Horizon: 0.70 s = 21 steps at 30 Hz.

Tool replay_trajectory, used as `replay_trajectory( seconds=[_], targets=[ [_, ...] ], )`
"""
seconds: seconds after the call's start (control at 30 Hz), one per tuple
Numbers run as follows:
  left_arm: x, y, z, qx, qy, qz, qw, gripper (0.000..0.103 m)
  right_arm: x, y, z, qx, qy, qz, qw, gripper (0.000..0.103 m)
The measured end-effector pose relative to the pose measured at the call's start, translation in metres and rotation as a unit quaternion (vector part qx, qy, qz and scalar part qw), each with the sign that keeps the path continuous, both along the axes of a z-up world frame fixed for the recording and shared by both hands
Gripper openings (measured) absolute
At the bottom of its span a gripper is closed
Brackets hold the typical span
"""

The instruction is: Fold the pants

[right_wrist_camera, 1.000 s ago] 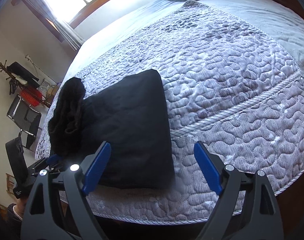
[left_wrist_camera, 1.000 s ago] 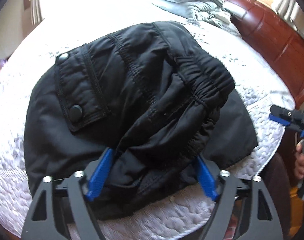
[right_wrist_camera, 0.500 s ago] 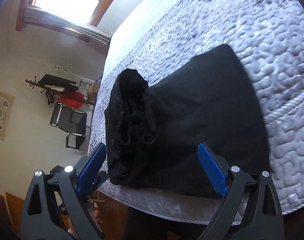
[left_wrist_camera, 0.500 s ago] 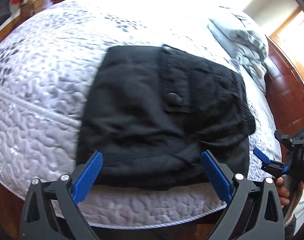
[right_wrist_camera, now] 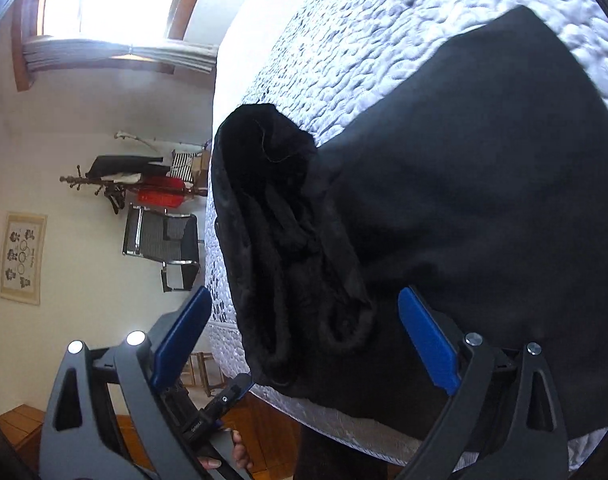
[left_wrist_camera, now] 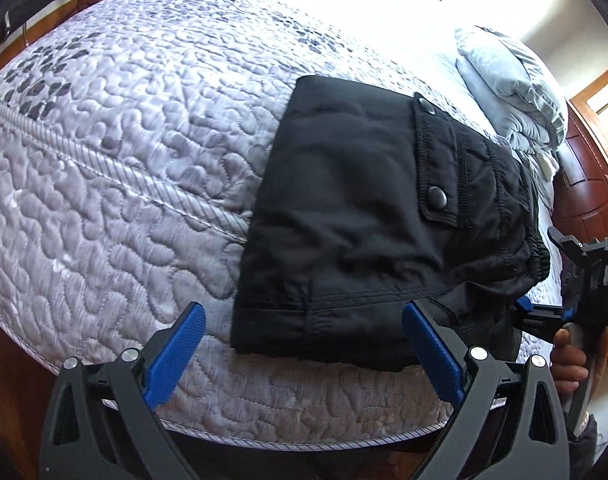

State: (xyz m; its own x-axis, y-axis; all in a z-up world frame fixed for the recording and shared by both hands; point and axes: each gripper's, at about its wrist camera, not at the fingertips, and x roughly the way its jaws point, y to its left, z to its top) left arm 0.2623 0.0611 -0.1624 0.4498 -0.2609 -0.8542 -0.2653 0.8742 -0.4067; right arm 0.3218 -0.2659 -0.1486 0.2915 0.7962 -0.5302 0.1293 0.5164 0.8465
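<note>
No text, label, brand or number could be read anywhere. The framed wall print (right_wrist_camera: 23,258), far left of the right tongs, carried only small dark figures and rings, too small to make out as writing.

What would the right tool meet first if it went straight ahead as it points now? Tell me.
Most likely the folded black pants: their bunched waistband end fills the gap ahead of the right tool, whose jaws are opening with nothing pressed between them. Depth is unclear.
</note>
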Motion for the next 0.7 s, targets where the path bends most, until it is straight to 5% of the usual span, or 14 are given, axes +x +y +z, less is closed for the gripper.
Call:
replay_trajectory(
  seconds=[0.27,0.4,0.6,0.7],
  targets=[
    [-0.003,0.011,0.001,0.005,0.001,0.01,0.9999,0.099,0.015,0.025,0.005,-0.01,-0.013,0.016,1.0,0.093],
    [-0.006,0.015,0.0,0.009,0.004,0.012,0.9999,0.099,0.016,0.029,0.006,-0.032,-0.022,0.019,0.999,0.055],
    [-0.007,0.02,-0.001,0.008,0.014,0.019,0.9997,0.099,0.012,0.023,0.01,-0.02,-0.04,0.025,0.999,0.029],
    [-0.008,0.02,-0.001,0.01,0.016,0.018,0.9997,0.099,0.009,0.025,0.018,-0.02,-0.053,0.03,0.998,0.025]
  ],
)
